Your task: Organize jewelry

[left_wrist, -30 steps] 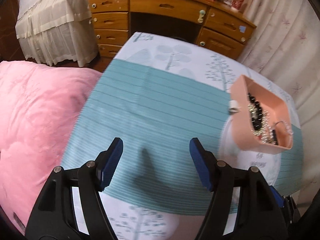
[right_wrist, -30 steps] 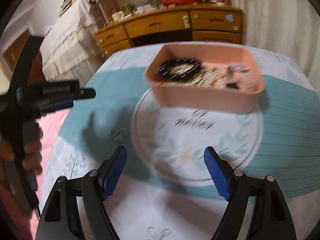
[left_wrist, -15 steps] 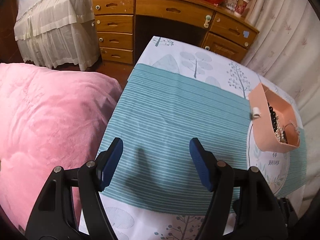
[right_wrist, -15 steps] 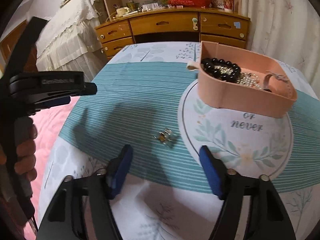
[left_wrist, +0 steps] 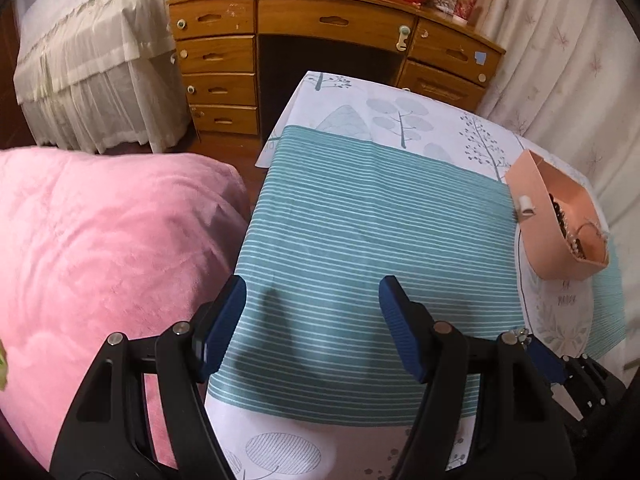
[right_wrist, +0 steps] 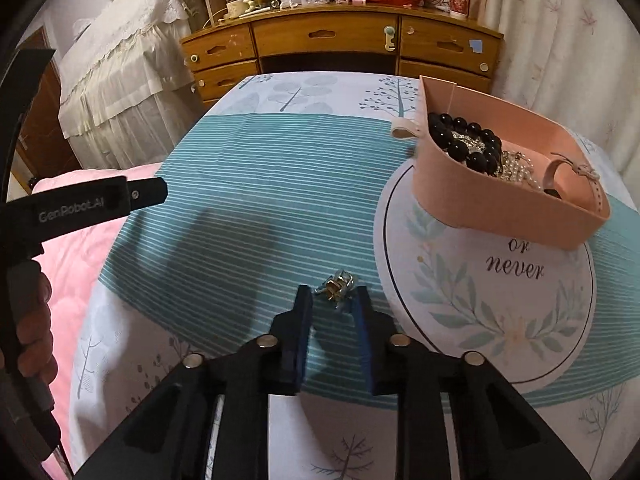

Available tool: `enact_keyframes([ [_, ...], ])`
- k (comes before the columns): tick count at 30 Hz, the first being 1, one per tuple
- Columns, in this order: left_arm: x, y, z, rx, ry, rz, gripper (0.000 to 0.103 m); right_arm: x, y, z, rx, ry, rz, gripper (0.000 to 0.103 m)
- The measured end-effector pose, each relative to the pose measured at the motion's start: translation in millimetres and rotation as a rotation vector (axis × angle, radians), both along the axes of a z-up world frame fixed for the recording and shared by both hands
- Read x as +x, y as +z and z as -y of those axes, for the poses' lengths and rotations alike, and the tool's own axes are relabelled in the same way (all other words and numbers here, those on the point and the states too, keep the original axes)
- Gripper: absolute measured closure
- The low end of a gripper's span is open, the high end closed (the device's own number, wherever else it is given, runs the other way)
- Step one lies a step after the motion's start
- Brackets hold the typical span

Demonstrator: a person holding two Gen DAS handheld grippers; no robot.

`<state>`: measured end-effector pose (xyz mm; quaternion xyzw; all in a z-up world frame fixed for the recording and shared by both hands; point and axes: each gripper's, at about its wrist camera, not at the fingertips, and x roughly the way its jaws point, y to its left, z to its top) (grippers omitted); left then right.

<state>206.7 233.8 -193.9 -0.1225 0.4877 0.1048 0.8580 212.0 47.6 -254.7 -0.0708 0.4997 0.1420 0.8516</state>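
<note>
A small metal trinket (right_wrist: 336,286) lies on the surface (right_wrist: 248,200) just ahead of the right tongs (right_wrist: 331,300), beside their right tip. The tray (right_wrist: 492,204) of jewelry sits farther ahead to their right; the left tongs (left_wrist: 312,300) hang to the left.

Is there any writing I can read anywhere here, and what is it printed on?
"GenRobot.AI": on the black body of the left tongs, seen from the right wrist.
"or never": in script inside the round leaf wreath on the tablecloth; the pink tray covers anything above it.
In the left wrist view the same words are too blurred to read.
Cups and boxes on the wooden desk: print too small to read.
</note>
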Motion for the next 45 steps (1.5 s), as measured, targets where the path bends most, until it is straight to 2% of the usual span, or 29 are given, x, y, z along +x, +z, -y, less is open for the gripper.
enact_keyframes([
  [7,-6.1,0.1,-1.6,0.022,-0.004,0.018,0.037,9.3,5.5,6.4,0.047,0.026,-0.006,0.085],
  [11,-7.0,2.7,3.3,0.004,-0.016,0.033,0.037,10.6,17.0,8.3,0.07,0.02,0.013,0.085],
  [17,-10.2,6.2,19.9,0.015,-0.059,0.047,0.037,30.5,55.3,32.4,0.074,-0.026,0.129,0.085],
  [21,-14.1,9.0,30.9,0.007,-0.076,0.051,0.037,54.5,77.6,65.3,0.053,-0.14,0.208,0.085],
  [22,-15.8,11.2,33.7,0.005,-0.076,0.055,0.037,62.0,81.1,77.2,0.052,-0.186,0.212,0.082],
  [24,-19.4,15.6,37.3,-0.001,-0.078,0.062,0.037,72.6,85.1,97.4,0.061,-0.248,0.187,0.057],
  [27,-28.2,22.4,44.0,-0.01,-0.079,0.07,0.037,73.9,93.0,126.7,0.126,-0.308,0.191,0.048],
  [32,-52.8,28.7,61.3,0.007,-0.072,0.051,0.037,49.3,97.5,160.3,0.147,-0.358,0.176,0.012],
  [35,-75.2,32.3,74.3,-0.016,-0.06,0.037,0.037,17.0,89.7,179.1,0.143,-0.377,0.125,0.01],
  [39,-119.4,38.3,102.3,-0.072,-0.05,0.025,0.036,-28.6,78.0,200.4,0.129,-0.305,0.007,0.006],
  [43,-169.1,52.7,156.3,-0.038,-0.117,0.017,0.036,-90.3,75.4,229.6,0.082,-0.267,-0.068,0.001],
  [45,-192.0,64.4,189.5,-0.052,-0.178,-0.002,0.036,-127.2,79.3,245.9,0.048,-0.224,-0.105,0.001],
])
